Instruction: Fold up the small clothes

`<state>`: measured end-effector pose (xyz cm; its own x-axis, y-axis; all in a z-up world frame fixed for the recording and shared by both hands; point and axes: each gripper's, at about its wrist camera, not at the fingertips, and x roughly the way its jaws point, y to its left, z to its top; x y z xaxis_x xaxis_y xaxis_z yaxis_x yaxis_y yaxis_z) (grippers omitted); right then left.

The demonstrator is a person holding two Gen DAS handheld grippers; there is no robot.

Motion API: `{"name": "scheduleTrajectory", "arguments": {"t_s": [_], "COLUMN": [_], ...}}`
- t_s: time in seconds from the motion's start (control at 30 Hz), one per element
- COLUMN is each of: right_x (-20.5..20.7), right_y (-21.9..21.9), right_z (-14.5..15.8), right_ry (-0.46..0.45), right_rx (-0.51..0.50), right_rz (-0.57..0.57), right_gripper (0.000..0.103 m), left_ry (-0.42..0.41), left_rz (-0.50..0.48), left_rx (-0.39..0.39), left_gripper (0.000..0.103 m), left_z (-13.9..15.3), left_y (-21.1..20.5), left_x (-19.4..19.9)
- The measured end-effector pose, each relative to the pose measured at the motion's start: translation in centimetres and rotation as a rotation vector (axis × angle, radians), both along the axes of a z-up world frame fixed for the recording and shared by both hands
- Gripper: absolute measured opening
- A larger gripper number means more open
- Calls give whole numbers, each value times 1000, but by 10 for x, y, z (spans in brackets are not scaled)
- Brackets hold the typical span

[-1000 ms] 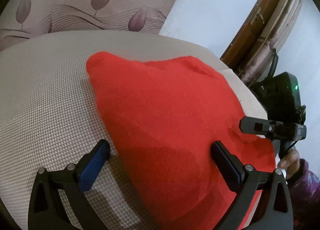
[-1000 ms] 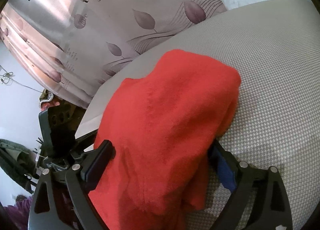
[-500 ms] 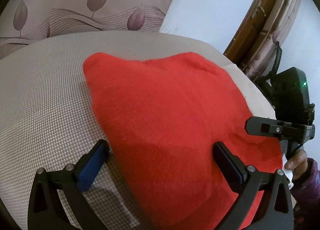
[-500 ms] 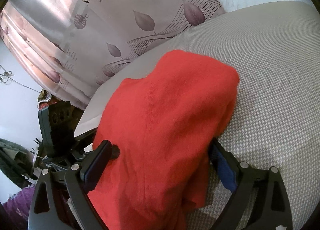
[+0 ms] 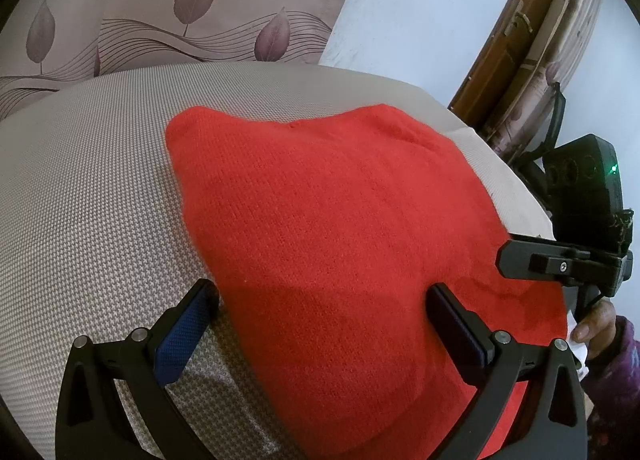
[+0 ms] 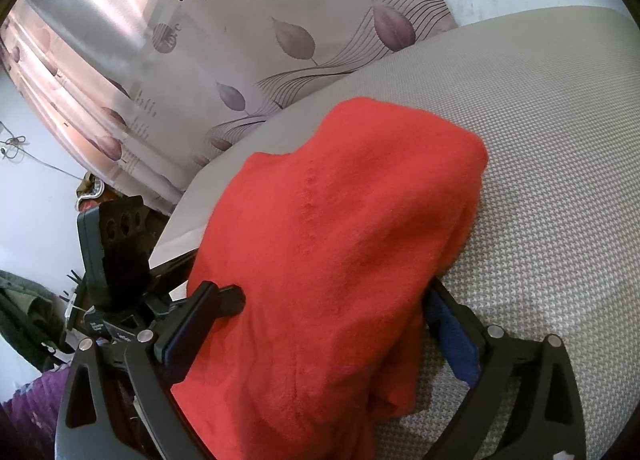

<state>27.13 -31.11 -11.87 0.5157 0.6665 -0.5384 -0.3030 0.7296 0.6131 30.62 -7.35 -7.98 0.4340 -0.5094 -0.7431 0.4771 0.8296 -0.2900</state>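
Lying across the woven grey-beige cushion (image 5: 88, 196), the red knitted garment (image 5: 340, 236) covers the part of the surface nearest both grippers, its folded far edge running toward the cushion's back edge and its near part spilling over the front edge. In the right wrist view the same garment (image 6: 340, 244) bunches into a thick mound with loose folds hanging at the lower right, while bare cushion (image 6: 552, 164) stretches away to the right.

The left gripper (image 5: 320, 324) sits low at the cushion's front edge with its jaws spread wide. The blue-padded finger rests over bare weave just beside the garment's left edge; the other finger lies on top of the red cloth. Nothing is pinched between them.

The right gripper (image 6: 320, 324) also has its jaws wide apart, straddling the bunched cloth: the blue pad is tucked against the garment's right side, the black finger sits at its left side. The cloth fills the gap, yet the fingers are not closed on it. From the left wrist view the right gripper's body (image 5: 576, 216) shows at the cushion's right edge, a green light lit on it, with the person's fingers (image 5: 596, 324) below.

A leaf-patterned curtain (image 5: 168, 8) hangs behind the cushion, a white wall (image 5: 420, 12) and brown wooden door frame (image 5: 504, 40) beside it.
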Motion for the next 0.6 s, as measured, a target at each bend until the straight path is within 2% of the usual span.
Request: {"name": "scheduleTrajectory", "arguments": {"t_s": [0.37,0.6], "right_x": [0,1], "right_y": [3,-1], "right_z": [1,-1], "right_ry": [-3,12], "right_rx": [-23,16], "right_rz": [4,16], "right_gripper": [100,101], "left_ry": [-1,4], "left_rz": [1,-6], "left_rx": [0,-6], "left_gripper": [103,103], "left_z": [-1,-1], "left_y": [-1,1], "left_x": [2,2]}}
